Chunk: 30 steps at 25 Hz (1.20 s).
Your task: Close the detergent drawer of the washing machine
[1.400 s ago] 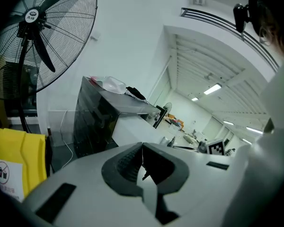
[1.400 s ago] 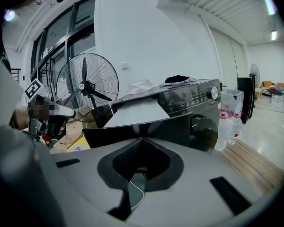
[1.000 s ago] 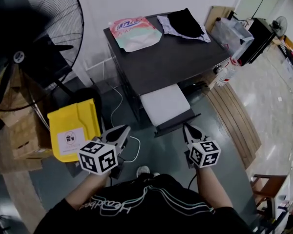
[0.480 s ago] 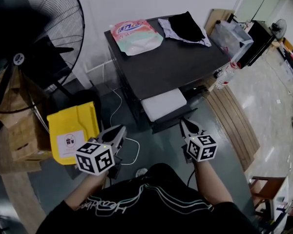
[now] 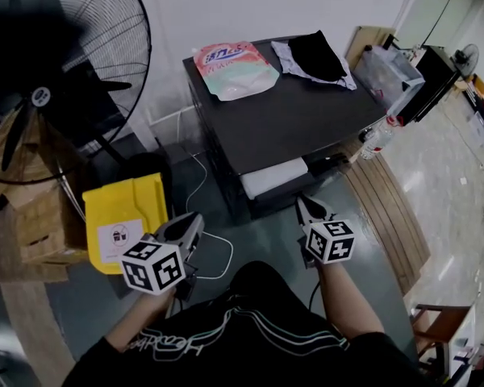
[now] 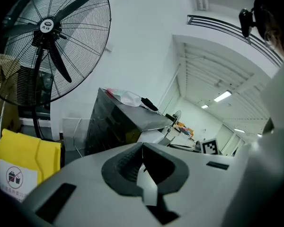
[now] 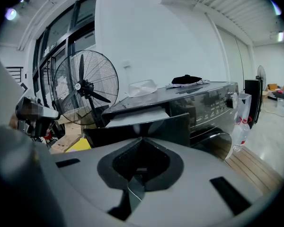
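The washing machine (image 5: 298, 119) is standing at twelve o'clock from the person, its detergent drawer (image 5: 273, 177) sticking out toward six. On its top a pouch (image 5: 232, 69) is lying at eleven and clothes (image 5: 315, 56) at one. A fan (image 5: 56, 79) is standing at ten, a bin (image 5: 123, 216) sitting on the floor at nine, a bottle (image 5: 377, 138) at three. The right tongs (image 5: 303, 205) are hanging just before the drawer, the left tongs (image 5: 195, 220) at seven.

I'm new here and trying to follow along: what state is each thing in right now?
detergent drawer: partly open, sticking out of the front of the washing machine.
left gripper: shut, empty.
right gripper: shut, empty, tip near the drawer front.
fan: blades look motionless.
detergent pouch: lying flat on the machine's top.
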Each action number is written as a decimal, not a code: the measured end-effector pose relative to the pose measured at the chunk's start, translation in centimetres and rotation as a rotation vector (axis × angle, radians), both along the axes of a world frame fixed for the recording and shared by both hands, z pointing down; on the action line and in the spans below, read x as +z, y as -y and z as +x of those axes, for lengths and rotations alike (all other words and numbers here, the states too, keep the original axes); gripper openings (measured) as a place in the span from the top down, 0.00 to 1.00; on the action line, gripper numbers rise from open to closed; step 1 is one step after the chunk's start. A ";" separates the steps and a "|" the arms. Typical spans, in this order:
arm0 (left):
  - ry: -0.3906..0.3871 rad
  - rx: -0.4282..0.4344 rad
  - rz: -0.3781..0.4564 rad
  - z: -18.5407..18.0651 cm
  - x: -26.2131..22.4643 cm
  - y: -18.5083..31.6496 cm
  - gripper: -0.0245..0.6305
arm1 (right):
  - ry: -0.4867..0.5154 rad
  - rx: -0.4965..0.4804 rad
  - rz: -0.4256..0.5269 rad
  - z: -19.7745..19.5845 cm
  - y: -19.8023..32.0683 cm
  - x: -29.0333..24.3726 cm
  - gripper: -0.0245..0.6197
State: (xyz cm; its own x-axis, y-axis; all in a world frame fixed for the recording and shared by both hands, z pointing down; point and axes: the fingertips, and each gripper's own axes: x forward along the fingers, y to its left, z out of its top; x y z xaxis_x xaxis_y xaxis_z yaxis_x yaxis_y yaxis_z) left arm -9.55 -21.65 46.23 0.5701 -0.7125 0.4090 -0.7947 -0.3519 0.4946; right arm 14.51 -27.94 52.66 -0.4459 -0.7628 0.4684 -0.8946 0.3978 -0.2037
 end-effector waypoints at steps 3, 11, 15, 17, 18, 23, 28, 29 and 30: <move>0.006 -0.010 0.004 -0.6 -0.2 -0.1 0.93 | 0.001 0.003 0.003 -0.4 0.5 0.0 0.92; 0.006 -0.048 0.000 -2.1 0.3 0.1 0.93 | -0.009 -0.005 0.012 -1.5 2.5 -0.1 0.92; -0.001 -0.070 -0.016 -2.8 1.1 -0.1 0.93 | -0.007 -0.012 0.023 -1.6 2.6 -0.1 0.92; -0.005 -0.074 -0.023 -3.0 1.4 -0.1 0.93 | -0.004 -0.013 0.021 -1.6 2.7 -0.1 0.92; -0.007 -0.075 -0.026 -3.0 1.6 -0.1 0.93 | -0.005 -0.014 0.020 -1.6 2.7 -0.1 0.92; -0.016 -0.081 -0.037 -3.1 2.3 0.1 0.93 | -0.020 -0.018 0.021 -1.7 2.8 -0.2 0.92; -0.018 -0.088 -0.045 -3.2 2.6 0.2 0.93 | -0.014 -0.016 0.022 -2.1 3.5 -0.2 0.92; -0.018 -0.088 -0.047 -3.2 2.6 0.2 0.93 | -0.023 -0.017 0.019 -2.3 3.9 -0.2 0.92; -0.018 -0.088 -0.048 -3.1 2.7 0.3 0.93 | -0.029 -0.019 0.017 -2.5 4.3 -0.1 0.92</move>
State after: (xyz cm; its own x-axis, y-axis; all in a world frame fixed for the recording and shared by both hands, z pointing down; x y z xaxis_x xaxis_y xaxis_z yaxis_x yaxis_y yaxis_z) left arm -12.65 -21.94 48.92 0.5142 -0.7396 0.4342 -0.8120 -0.2568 0.5241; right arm 12.03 -32.26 52.52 -0.4463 -0.7623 0.4687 -0.8925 0.4176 -0.1705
